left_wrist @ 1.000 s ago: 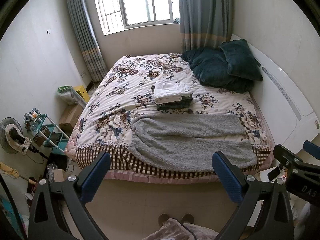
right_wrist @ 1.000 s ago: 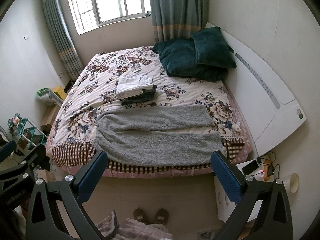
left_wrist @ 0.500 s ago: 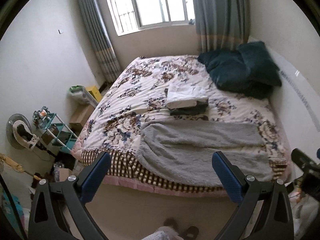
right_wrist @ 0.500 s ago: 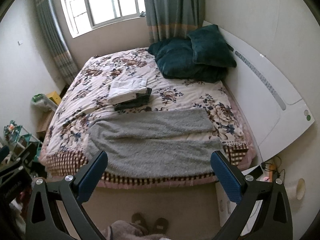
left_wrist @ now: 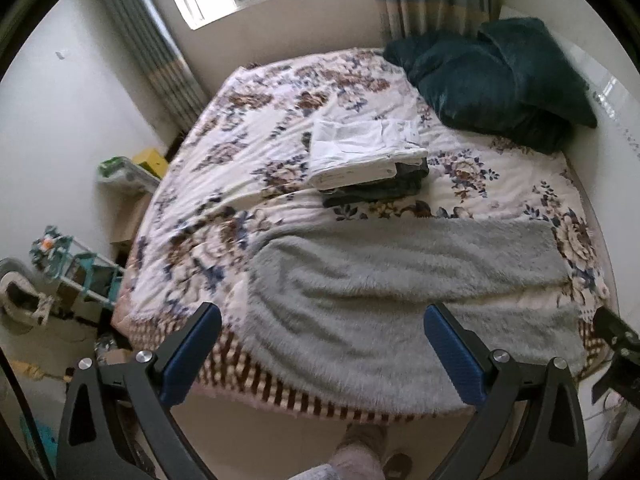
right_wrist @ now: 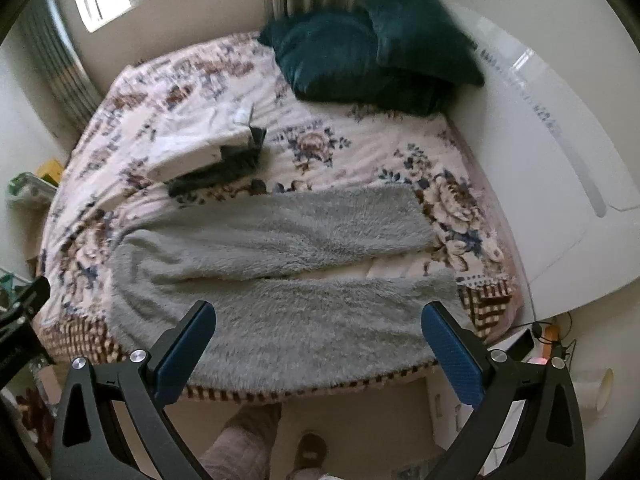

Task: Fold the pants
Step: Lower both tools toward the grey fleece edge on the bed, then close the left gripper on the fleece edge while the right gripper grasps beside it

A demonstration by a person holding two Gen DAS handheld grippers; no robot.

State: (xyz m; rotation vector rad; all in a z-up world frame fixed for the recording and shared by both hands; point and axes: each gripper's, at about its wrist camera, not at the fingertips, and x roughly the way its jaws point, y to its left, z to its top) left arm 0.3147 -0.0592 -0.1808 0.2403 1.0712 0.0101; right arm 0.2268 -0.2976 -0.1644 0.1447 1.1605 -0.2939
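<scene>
Grey fleece pants lie spread flat along the near edge of the bed, legs parted; left gripper and right gripper, both released and empty above them, should pinch waistband and cuff together, low.

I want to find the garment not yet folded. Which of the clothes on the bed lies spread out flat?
The grey fluffy pants, spread along the bed's near edge with both legs open. The white garment and the dark one under it are already folded in a stack.
</scene>
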